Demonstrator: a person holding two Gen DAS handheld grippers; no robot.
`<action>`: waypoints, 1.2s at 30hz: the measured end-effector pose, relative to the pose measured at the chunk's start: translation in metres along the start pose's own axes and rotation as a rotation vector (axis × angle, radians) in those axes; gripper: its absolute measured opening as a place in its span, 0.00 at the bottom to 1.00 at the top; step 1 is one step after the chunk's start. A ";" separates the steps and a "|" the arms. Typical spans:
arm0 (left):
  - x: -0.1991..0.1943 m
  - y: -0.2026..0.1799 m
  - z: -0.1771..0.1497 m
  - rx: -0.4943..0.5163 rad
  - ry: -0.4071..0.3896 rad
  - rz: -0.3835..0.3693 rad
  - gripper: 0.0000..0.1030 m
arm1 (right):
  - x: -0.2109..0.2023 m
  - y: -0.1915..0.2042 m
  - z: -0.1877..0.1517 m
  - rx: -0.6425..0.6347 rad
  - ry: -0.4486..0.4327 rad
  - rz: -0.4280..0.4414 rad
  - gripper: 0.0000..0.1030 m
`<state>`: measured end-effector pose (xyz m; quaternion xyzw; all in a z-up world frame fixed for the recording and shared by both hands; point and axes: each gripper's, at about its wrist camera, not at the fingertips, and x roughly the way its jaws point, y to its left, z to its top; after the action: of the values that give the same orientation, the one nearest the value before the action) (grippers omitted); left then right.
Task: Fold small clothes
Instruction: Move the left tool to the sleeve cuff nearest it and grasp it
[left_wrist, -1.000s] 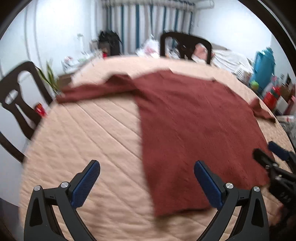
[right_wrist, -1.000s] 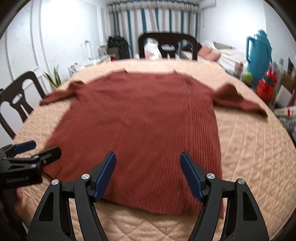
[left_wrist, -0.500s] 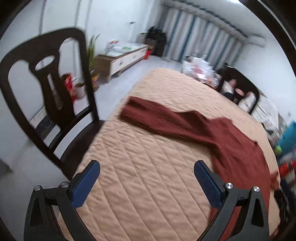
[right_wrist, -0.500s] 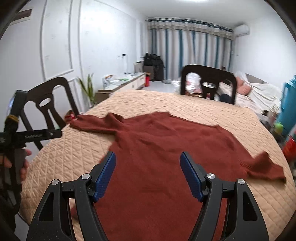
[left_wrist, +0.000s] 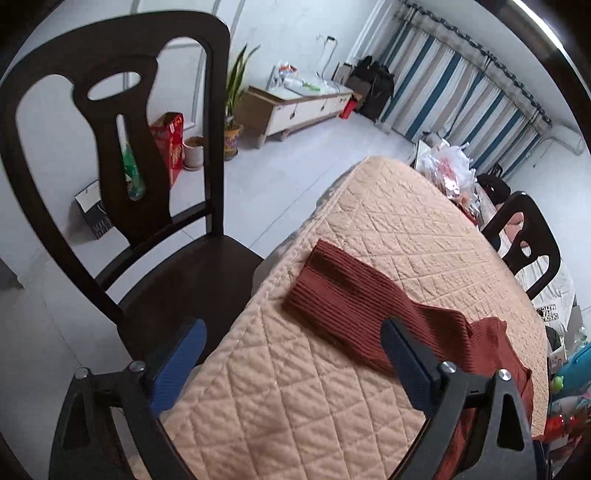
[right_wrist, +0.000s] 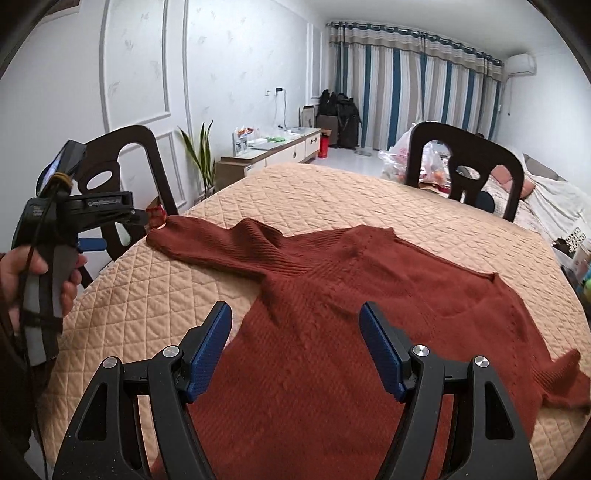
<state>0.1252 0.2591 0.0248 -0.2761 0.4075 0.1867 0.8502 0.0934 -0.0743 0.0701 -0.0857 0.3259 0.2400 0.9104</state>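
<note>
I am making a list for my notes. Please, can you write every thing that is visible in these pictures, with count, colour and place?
sweater: one, rust red, spread flat on the table
table cover: one, beige quilted, over the table
chairs: two, dark wood, at table's left and far edge
curtains: striped blue, beige, back wall
cabinet: one, white, low, by wall
plant: one, green, beside cabinet
left gripper: open, jaws just closing slightly, near sleeve cuff
right gripper: open, above sweater body

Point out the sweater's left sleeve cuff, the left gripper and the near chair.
Cuff (left_wrist: 317, 273), left wrist view, ribbed end.
Left gripper (left_wrist: 291, 365), left wrist view, midway between fingertips.
Chair (left_wrist: 122, 122), left wrist view, back splat.
</note>
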 end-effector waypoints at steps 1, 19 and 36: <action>0.004 -0.001 0.001 0.006 0.020 0.007 0.89 | 0.003 -0.001 0.001 -0.001 0.003 0.001 0.70; 0.030 -0.011 0.007 0.013 0.047 0.035 0.68 | 0.028 -0.010 0.006 0.012 0.051 0.015 0.70; 0.006 -0.027 0.013 0.029 -0.072 -0.017 0.10 | 0.030 -0.018 0.007 0.045 0.052 0.038 0.70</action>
<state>0.1507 0.2471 0.0354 -0.2605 0.3769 0.1834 0.8698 0.1266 -0.0758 0.0567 -0.0652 0.3561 0.2478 0.8986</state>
